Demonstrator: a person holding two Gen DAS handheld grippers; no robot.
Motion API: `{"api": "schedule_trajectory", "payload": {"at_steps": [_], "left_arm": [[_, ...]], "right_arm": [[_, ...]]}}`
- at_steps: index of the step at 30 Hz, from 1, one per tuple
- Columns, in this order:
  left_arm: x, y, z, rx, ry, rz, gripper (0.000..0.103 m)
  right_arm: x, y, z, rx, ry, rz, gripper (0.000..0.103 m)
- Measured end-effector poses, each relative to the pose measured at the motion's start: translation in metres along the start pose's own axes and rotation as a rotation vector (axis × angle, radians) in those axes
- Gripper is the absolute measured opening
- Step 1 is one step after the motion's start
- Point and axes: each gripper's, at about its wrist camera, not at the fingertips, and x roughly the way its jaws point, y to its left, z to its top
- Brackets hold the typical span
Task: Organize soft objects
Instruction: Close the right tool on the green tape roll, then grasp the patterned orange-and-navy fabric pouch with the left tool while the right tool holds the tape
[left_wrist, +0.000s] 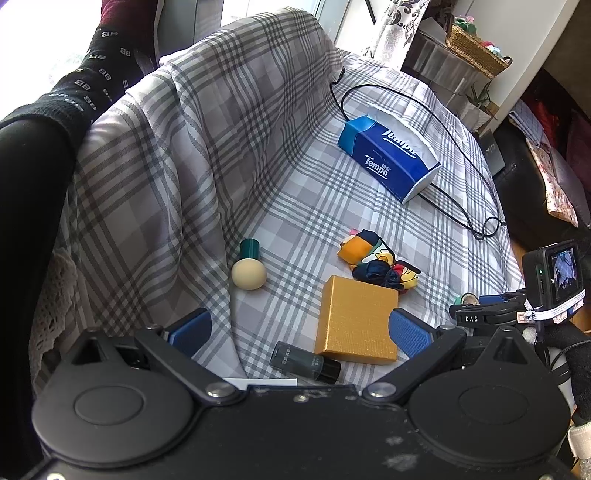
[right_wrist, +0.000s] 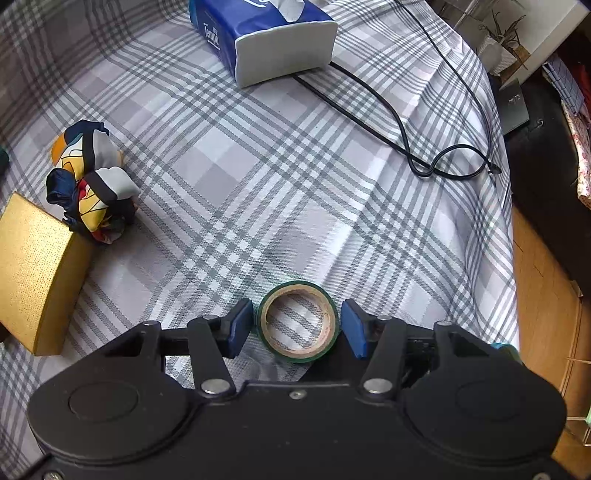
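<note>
A crumpled multicoloured scarf (left_wrist: 380, 264) lies on the plaid cloth, touching the far edge of a gold box (left_wrist: 356, 319); it also shows in the right wrist view (right_wrist: 90, 184) beside the gold box (right_wrist: 35, 273). A blue Tempo tissue pack (left_wrist: 389, 155) lies farther back, also in the right wrist view (right_wrist: 264, 35). My left gripper (left_wrist: 299, 332) is open wide above the gold box. My right gripper (right_wrist: 297, 325) is open with a green tape roll (right_wrist: 298, 320) lying flat between its jaws, small gaps on both sides.
A cream ball-topped green bottle (left_wrist: 249, 266) and a dark bottle (left_wrist: 304, 362) lie near the left gripper. A black cable (right_wrist: 406, 147) loops across the cloth on the right. The plaid cloth (left_wrist: 207, 122) rises over a hump at the left. The bed edge and wood floor (right_wrist: 546, 295) are at right.
</note>
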Motion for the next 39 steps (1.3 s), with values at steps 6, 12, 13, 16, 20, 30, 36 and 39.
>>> {"api": "schedule_trajectory", "payload": {"at_steps": [6,12,13,16,20,30,36,39], "left_arm": [[0.000,0.000,0.000,-0.001,0.000,0.001,0.102],[0.002,-0.002,0.000,-0.003,0.005,0.000,0.102],[0.002,-0.001,0.000,-0.003,0.006,0.001,0.102],[0.005,0.000,0.000,-0.008,0.012,0.006,0.102],[0.008,0.003,0.002,-0.026,0.019,0.012,0.102],[0.024,0.001,0.002,-0.051,0.054,0.013,0.102],[0.033,-0.008,0.005,-0.045,0.056,-0.010,0.102],[0.040,-0.016,0.009,-0.039,0.047,-0.012,0.102]], "right_arm": [[0.004,-0.007,0.004,0.037,0.017,0.035,0.053],[0.000,-0.003,0.004,0.050,0.012,0.055,0.049],[-0.003,-0.001,0.002,0.067,0.004,0.067,0.049],[-0.018,0.013,-0.006,0.085,-0.032,0.103,0.049],[-0.038,0.046,-0.028,0.073,-0.070,0.087,0.049],[-0.061,0.074,-0.095,0.239,-0.081,0.088,0.049],[-0.058,0.072,-0.117,0.323,-0.136,0.114,0.049],[-0.060,0.073,-0.128,0.320,-0.219,0.114,0.049]]}}
